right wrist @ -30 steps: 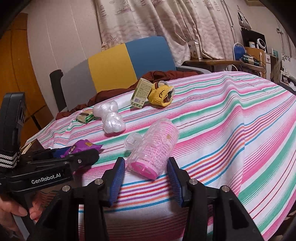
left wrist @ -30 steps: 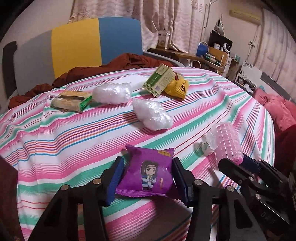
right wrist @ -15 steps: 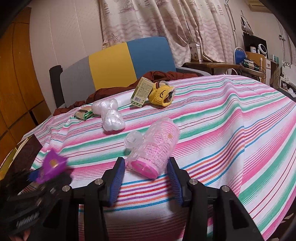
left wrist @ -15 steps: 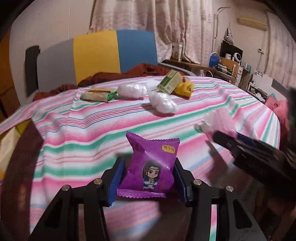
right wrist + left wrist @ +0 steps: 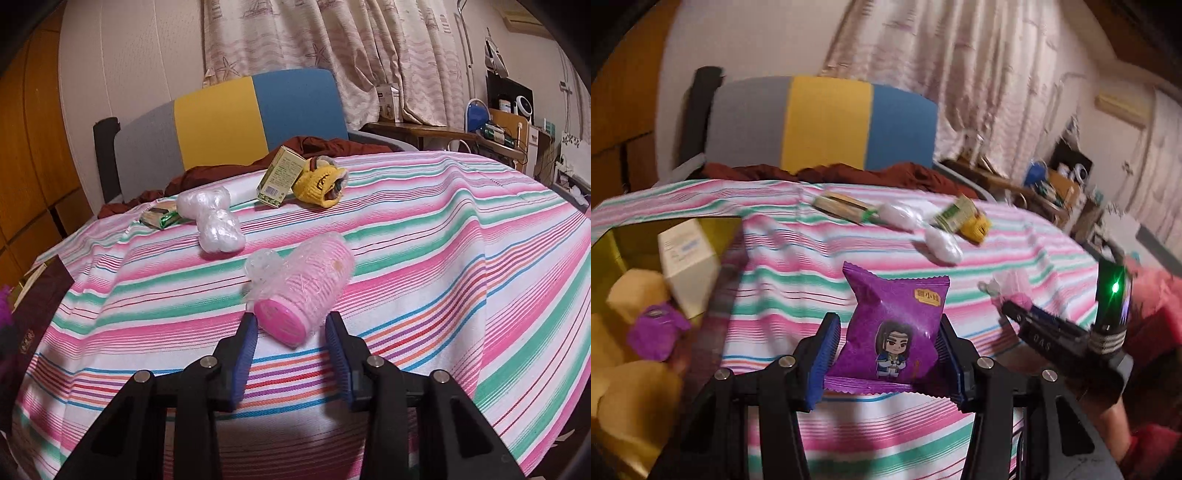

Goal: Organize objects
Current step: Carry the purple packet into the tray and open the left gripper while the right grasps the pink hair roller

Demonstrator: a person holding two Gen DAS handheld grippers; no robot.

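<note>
A purple snack packet with a cartoon figure stands upright between the blue pads of my left gripper, which is shut on it above the striped tablecloth. To its left lies a yellow-lined box holding a cream carton, yellowish pieces and another purple packet. In the right wrist view, a pink stack of cups in clear wrap lies on its side on the cloth. My right gripper is closing on its pink base, and the pads touch the wrap on both sides.
Further back on the table lie two white plastic bundles, a green carton, a yellow knitted item and a green-wrapped bar. A grey, yellow and blue chair stands behind. A dark brown lid sits at the left edge.
My left gripper has swung left and risen with the purple packet, bringing the yellow box into view. The right gripper's jaws have narrowed onto the pink cup stack, which stays in place.
</note>
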